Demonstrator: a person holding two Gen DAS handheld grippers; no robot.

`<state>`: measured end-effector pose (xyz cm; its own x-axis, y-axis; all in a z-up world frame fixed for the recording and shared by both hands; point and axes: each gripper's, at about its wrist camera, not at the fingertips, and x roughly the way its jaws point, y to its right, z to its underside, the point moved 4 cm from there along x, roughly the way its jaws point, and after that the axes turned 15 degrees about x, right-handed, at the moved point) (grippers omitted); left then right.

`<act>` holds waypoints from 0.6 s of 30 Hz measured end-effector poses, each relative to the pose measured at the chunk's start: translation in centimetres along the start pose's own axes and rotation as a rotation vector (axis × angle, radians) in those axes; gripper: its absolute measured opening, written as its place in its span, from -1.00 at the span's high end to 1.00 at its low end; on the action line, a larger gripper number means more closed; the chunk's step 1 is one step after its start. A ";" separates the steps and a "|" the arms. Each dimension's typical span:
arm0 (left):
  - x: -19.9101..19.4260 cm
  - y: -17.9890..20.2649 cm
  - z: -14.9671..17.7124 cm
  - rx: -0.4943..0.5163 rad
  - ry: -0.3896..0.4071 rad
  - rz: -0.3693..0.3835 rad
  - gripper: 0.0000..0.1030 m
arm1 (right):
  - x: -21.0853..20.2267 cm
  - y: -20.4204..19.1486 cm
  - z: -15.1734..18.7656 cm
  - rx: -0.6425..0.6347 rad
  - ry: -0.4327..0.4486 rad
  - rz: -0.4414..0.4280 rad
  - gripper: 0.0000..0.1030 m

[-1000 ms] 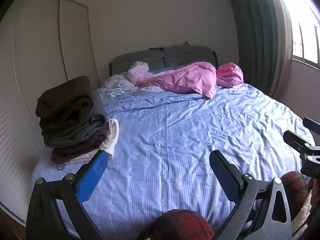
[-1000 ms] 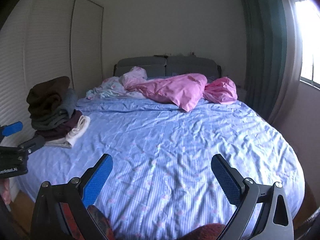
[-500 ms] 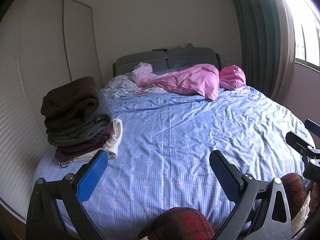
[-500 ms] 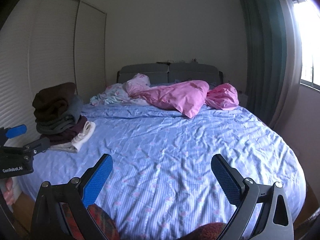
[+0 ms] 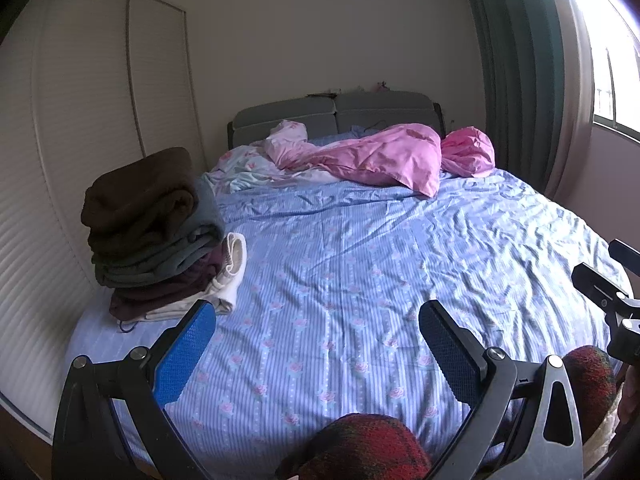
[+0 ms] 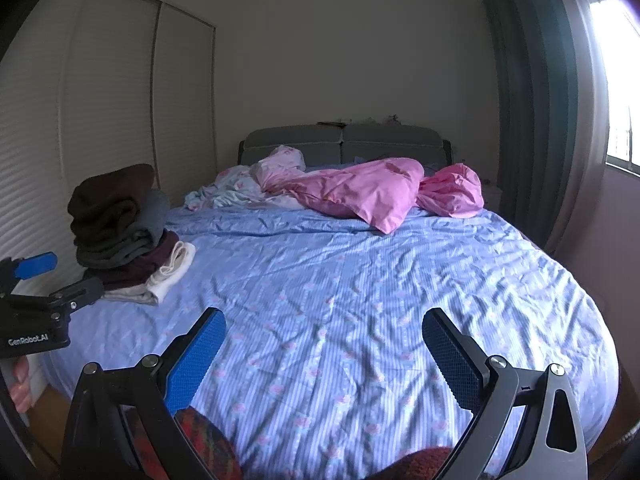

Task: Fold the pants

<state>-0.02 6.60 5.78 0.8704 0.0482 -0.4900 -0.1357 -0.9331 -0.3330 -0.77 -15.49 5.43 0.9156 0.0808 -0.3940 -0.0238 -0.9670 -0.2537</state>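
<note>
A stack of folded clothes (image 5: 152, 232) in brown, grey and maroon, with a white garment (image 5: 234, 264) at its base, sits on the bed's left edge; the right wrist view also shows the stack (image 6: 116, 224). No loose pants lie on the blue striped sheet (image 5: 360, 260). My left gripper (image 5: 316, 312) hovers open over the foot of the bed with nothing between its fingers. My right gripper (image 6: 324, 316) is open and empty as well, to the right of the left one. Red and dark patterned fabric (image 5: 360, 448) shows at the bottom edge; what it is I cannot tell.
A crumpled pink duvet (image 5: 380, 156) and pale bedding lie by the grey headboard (image 5: 332, 112). White wardrobe doors (image 5: 100, 120) stand close on the left. Dark curtains (image 6: 528, 100) and a bright window are on the right.
Both views have tilted up and drawn back a little, so the bed sits lower in frame and more wall shows. Both grippers stay open and empty.
</note>
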 end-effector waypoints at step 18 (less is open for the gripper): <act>0.2 0.3 0.1 0.005 -0.005 0.003 -1.00 | 0.2 0.0 0.3 -0.003 -0.005 -0.007 -0.94</act>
<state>0.06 6.40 5.53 0.8678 0.0472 -0.4947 -0.1407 -0.9314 -0.3357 -0.73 -15.39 5.11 0.9137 0.0890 -0.3965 -0.0162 -0.9670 -0.2542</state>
